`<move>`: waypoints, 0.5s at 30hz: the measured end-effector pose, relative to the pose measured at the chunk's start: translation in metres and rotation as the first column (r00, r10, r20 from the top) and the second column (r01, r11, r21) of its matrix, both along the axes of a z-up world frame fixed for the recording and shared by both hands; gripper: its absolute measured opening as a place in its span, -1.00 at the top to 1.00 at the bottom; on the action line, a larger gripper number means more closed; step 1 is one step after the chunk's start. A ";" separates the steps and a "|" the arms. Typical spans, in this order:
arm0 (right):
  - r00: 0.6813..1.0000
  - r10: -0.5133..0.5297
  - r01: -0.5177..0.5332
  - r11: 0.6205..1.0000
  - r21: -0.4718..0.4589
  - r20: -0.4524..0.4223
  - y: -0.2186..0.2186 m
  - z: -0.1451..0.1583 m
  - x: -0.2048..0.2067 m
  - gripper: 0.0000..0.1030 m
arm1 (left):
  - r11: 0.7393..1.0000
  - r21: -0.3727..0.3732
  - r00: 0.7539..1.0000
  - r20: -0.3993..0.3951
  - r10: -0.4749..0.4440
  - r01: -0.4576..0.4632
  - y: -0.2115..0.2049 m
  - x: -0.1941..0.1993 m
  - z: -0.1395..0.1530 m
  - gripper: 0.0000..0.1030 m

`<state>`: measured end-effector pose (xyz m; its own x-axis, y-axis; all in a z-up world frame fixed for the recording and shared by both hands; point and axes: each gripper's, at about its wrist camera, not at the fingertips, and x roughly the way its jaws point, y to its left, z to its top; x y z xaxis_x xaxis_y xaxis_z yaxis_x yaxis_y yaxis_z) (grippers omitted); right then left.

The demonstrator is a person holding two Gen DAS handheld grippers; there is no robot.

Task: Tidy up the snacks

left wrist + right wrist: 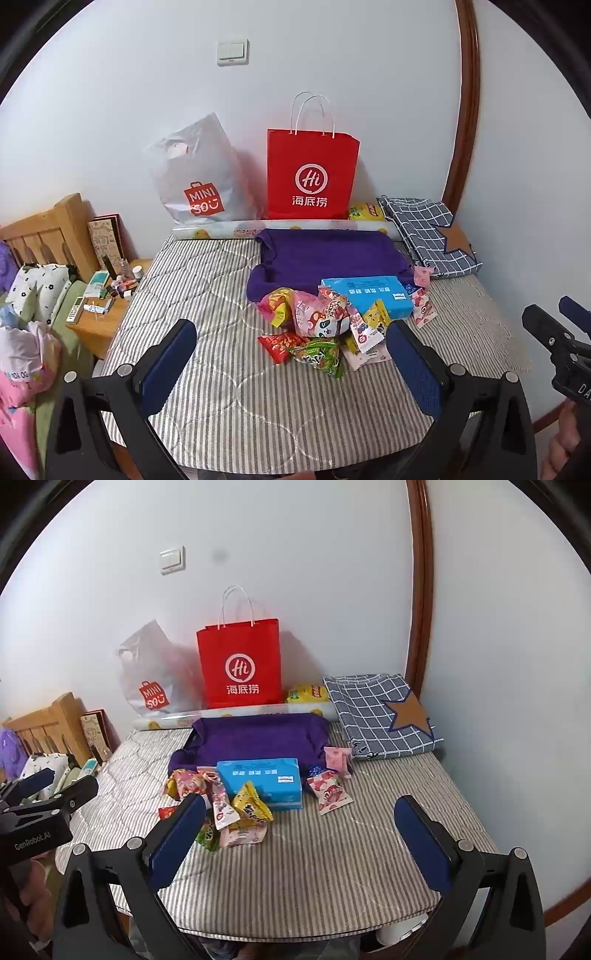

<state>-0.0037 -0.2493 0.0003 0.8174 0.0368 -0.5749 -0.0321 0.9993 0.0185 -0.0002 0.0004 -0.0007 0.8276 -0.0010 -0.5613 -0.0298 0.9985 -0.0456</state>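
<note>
Nearest to me, the left tool (pixel 291 347) and the right tool (pixel 299 821) both hung above the near edge of the bed (pixel 207 398), each spread wide and gripping nothing.

Just beyond them, around the middle of the bed, lay the snack pile (pixel 321 332), a loose heap of small wrappers pointing every which way. A green packet (pixel 321 356) and a red packet (pixel 279 345) sat at its near side, the red one's long axis slanting toward the near left corner. A blue box (pixel 369 295) lay flat behind the heap, its long axis running across the bed, left edge to right edge.

The right wrist view showed a pink strawberry packet (pixel 330 790) lying apart to the right of the box, and the pink packet (pixel 338 760) behind it, both clearer than in the left view. The left wrist view alone took in the nightstand (pixel 99 317) off the bed's left edge.

Farther back a purple cloth (pixel 325 262) lay spread, with a folded checked fabric (pixel 380 716) at the far right corner. Against the wall stood a red paper bag (pixel 312 173) and a white plastic bag (pixel 195 177).
</note>
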 end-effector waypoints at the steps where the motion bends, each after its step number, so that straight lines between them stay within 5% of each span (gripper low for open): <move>1: 1.000 -0.002 0.002 1.000 -0.005 -0.001 0.000 0.000 -0.001 -0.96 | 1.000 -0.003 1.000 -0.006 0.001 -0.001 0.001 -0.001 0.000 -1.00; 15: 0.999 0.036 -0.035 0.999 0.041 -0.033 -0.002 -0.006 -0.004 -0.96 | 0.999 0.016 0.997 -0.051 0.050 -0.049 0.005 -0.003 0.010 -1.00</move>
<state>-0.0077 -0.2513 -0.0058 0.7951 0.0893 -0.5999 -0.0662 0.9960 0.0605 -0.0031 0.0053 0.0095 0.7964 0.0478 -0.6029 -0.0809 0.9963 -0.0278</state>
